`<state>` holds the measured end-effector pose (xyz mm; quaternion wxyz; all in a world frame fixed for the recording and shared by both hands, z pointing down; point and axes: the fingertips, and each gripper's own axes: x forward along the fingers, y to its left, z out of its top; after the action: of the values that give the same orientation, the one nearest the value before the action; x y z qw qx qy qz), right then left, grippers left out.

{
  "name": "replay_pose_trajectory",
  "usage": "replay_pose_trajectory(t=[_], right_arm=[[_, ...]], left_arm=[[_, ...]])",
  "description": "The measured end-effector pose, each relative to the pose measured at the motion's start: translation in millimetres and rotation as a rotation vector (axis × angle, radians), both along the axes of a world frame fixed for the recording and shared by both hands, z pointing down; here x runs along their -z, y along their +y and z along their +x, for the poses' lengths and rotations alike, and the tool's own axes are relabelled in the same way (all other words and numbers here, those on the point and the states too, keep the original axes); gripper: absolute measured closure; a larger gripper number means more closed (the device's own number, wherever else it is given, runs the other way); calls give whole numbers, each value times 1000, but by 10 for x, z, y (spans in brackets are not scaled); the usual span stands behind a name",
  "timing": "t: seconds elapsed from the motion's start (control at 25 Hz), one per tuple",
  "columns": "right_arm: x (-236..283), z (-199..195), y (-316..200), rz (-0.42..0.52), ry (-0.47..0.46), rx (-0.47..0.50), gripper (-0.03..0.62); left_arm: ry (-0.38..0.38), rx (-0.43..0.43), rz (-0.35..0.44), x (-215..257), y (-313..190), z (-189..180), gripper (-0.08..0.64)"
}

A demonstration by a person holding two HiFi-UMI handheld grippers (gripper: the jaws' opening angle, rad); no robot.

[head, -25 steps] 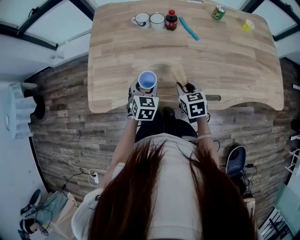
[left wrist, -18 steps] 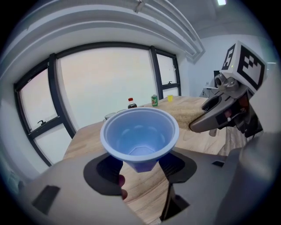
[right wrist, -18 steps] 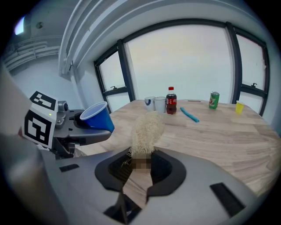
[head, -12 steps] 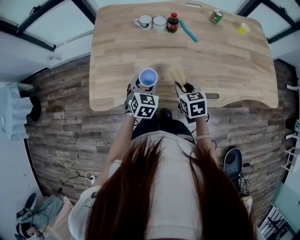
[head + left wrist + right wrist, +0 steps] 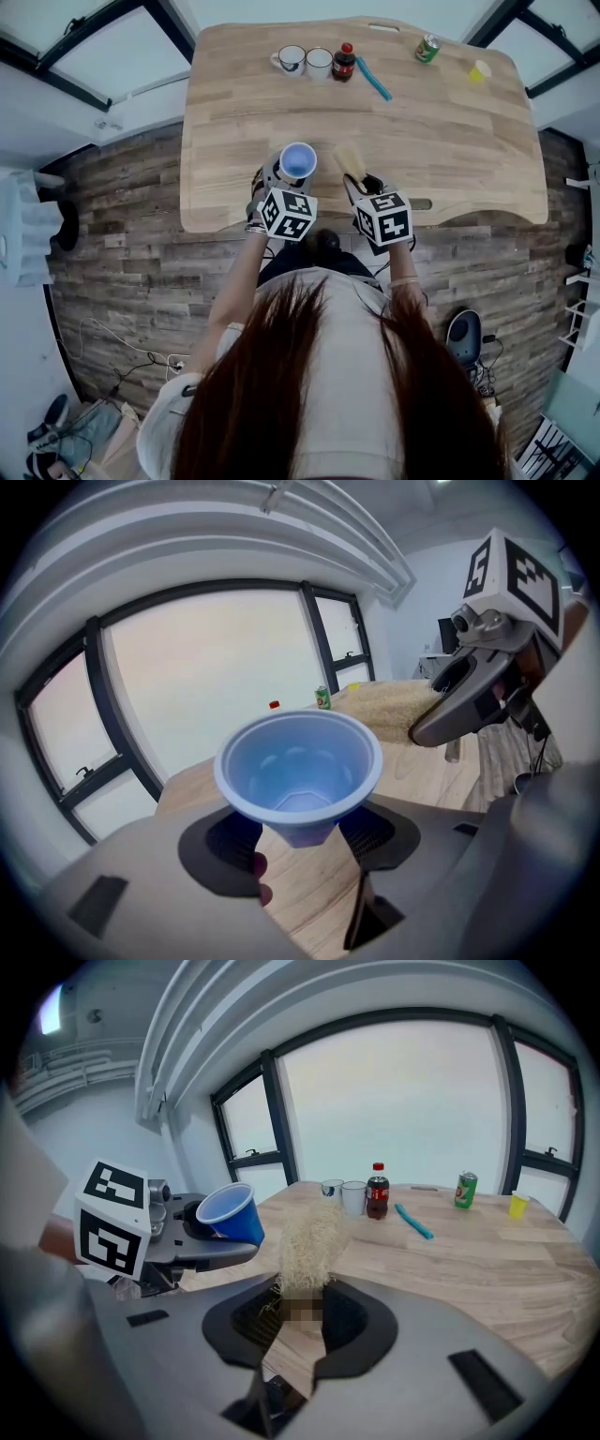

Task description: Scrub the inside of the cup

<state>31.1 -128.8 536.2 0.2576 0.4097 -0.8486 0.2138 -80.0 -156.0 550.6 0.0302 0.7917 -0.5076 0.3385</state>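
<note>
L gripper (image 5: 298, 834) jaws clamped on blue cup (image 5: 298, 771), R gripper (image 5: 300, 1314) jaws clamped on bristle brush (image 5: 307, 1241), both raised a bit vs 1 s ago, so prob lining up, scrub not begun.

I read the cup (image 5: 298, 771) as thin blue plastic, smooth with a soft sheen. The brush (image 5: 307, 1241) is pale, rough, straw-like fibre. The table (image 5: 450, 122) is light wood, matt, with visible grain. At the table's far edge I see glossy white mugs (image 5: 292, 60), a glossy dark bottle (image 5: 344, 64) and a shiny green can (image 5: 427, 47). The left gripper (image 5: 300, 834) shell is matt grey plastic; its pads (image 5: 377, 834) are black and finely textured.
</note>
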Motion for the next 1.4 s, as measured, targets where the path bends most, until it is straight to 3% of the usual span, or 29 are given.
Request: replay_pose_trajectory(t=[0.64,1.4], right_arm=[[274,-274,-10,36,-44,47,502],[376,-685,74,17,-66,201,502]], left_arm=[[-125,-83,-10,-62,-190,-116,298],[-236,-172,34,-45,-318,-143,296]])
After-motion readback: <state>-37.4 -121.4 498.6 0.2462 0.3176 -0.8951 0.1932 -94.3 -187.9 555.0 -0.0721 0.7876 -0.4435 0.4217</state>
